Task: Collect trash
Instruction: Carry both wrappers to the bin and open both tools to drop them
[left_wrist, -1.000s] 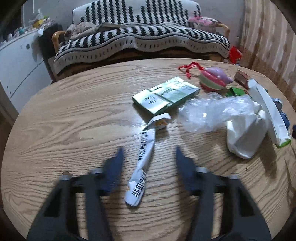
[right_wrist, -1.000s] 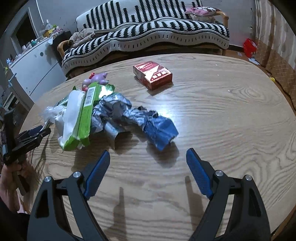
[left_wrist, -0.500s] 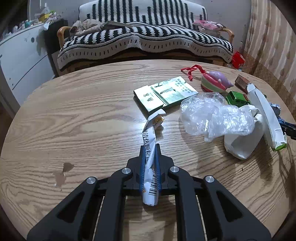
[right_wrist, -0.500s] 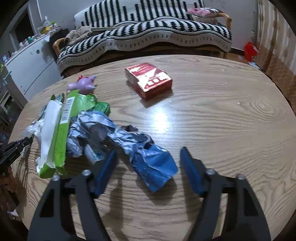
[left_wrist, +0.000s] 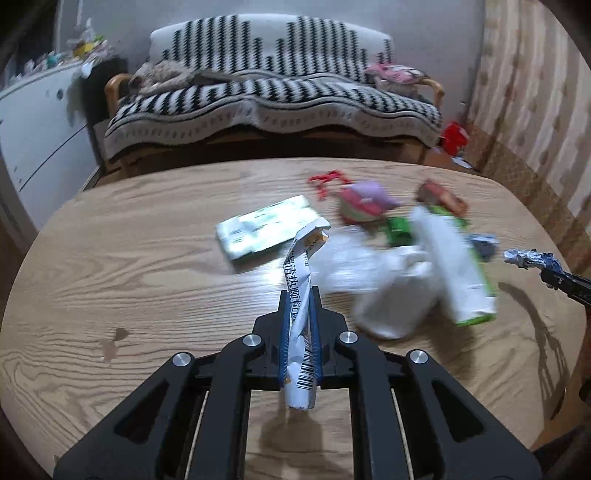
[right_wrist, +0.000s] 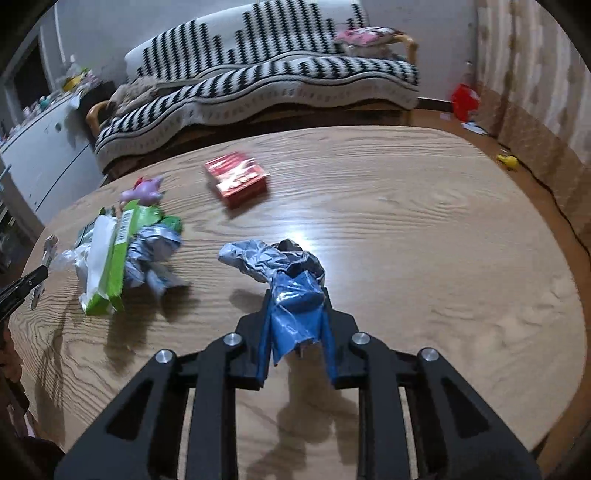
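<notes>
Left gripper (left_wrist: 299, 325): jaws shut tight on a twisted white wrapper (left_wrist: 301, 295) with a barcode at its near end; the wrapper sticks up out of the jaws, clear of the wooden surface (left_wrist: 129, 277).
Left-hand risk: the wrapper is thin and slick, so I judge it could slide out through the pads if the hand swings fast.
Green-and-white packet (left_wrist: 266, 230): lies flat on the surface beyond the left gripper, apart from the held wrapper.
Middle heap: a white bag (left_wrist: 395, 295), a long white-and-green pack (left_wrist: 454, 266) leaning over it and clear plastic film (left_wrist: 343, 258) beside it, all blurred; they touch or overlap, so pulling one may drag the rest along.
Toys: a pink-and-purple toy (left_wrist: 364, 201) and a red ribbon (left_wrist: 325, 181) sit behind the heap; I judge these are not trash and could be swept up by mistake.
Right gripper (right_wrist: 295, 325): jaws have just been closing and now pinch the blue end of a crumpled foil wrapper (right_wrist: 280, 269); its silver part flops forward over the surface.
Right-hand risk: only one end is held, so the loose foil may tear or snag on the heap.
Red box (right_wrist: 238, 177): rests alone farther back on the surface.
Writing: dark printed characters run along the white wrapper, too bent to read; the barcode digits are illegible; the red box print is blurred.
</notes>
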